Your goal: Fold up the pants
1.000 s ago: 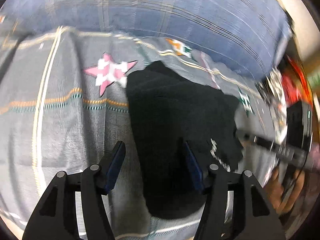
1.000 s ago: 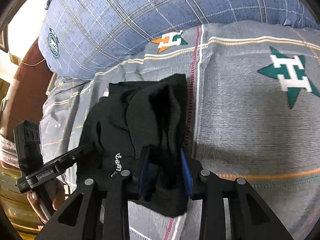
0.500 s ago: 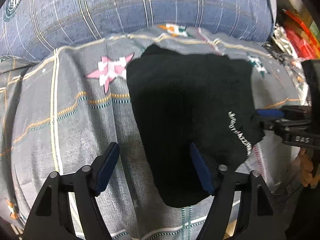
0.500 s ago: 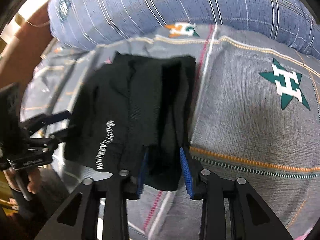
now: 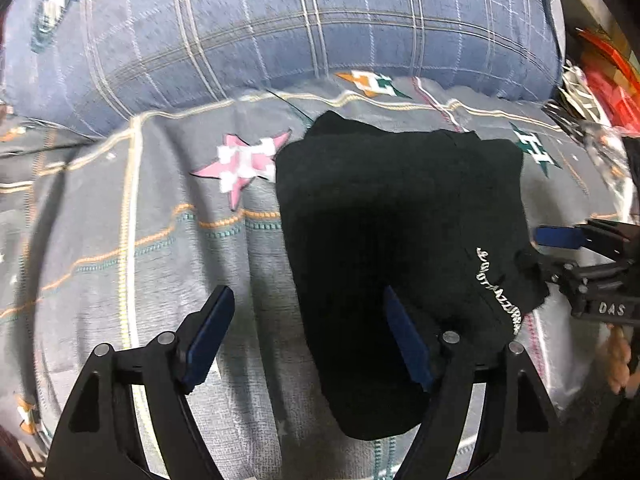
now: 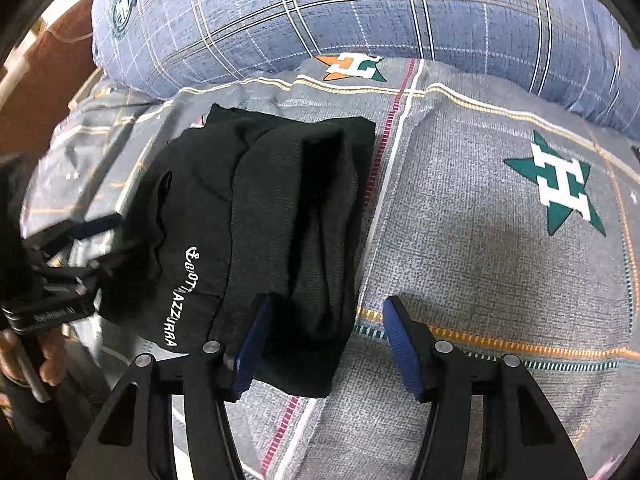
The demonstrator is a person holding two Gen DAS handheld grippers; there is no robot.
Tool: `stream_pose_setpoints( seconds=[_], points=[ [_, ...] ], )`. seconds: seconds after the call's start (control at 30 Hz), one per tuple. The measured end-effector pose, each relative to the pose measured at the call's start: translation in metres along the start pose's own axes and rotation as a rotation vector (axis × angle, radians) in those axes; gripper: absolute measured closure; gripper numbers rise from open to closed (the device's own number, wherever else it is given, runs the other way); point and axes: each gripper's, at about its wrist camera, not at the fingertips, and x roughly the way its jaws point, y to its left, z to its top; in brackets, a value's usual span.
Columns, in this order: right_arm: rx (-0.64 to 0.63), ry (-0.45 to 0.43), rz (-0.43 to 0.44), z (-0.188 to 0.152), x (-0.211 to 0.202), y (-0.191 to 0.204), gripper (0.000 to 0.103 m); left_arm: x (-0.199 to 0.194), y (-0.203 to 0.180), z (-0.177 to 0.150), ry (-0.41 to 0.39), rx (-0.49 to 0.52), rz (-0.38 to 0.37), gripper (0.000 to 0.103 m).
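The black pants point(image 5: 384, 240) lie folded into a compact bundle on the grey patterned bedsheet point(image 5: 120, 260); white lettering runs along one edge. In the right wrist view the pants point(image 6: 272, 220) lie left of centre. My left gripper point(image 5: 308, 344) is open, its right finger over the bundle's near edge, holding nothing. My right gripper point(image 6: 324, 344) is open around the bundle's near right corner, not gripping it. The right gripper also shows at the right edge of the left wrist view point(image 5: 580, 256). The left gripper shows at the left edge of the right wrist view point(image 6: 68, 256).
A large blue plaid pillow point(image 5: 300, 28) lies along the back of the bed, also in the right wrist view point(image 6: 360, 12). Star prints mark the sheet point(image 6: 560, 184). Red and cluttered items point(image 5: 600, 72) sit beyond the bed's right side.
My right gripper has opened and let go of the pants' edge, which now rests on the bed. My left gripper stayed open and shifted slightly.
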Motion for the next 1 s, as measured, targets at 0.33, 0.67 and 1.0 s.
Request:
stream_pose_setpoints(
  seconds=[0.33, 0.67, 1.0],
  points=[
    [0.208, -0.126, -0.009, -0.046, -0.015, -0.016, 0.017, 0.002, 0.013, -0.040, -0.131, -0.190, 0.074, 0.000],
    [0.128, -0.444, -0.078, -0.095, -0.083, 0.039, 0.017, -0.077, -0.027, -0.090, -0.331, -0.105, 0.228, 0.000],
    [0.016, -0.566, -0.076, -0.125, -0.124, 0.084, 0.015, -0.107, -0.031, -0.112, -0.380, -0.144, 0.253, 0.000]
  ],
)
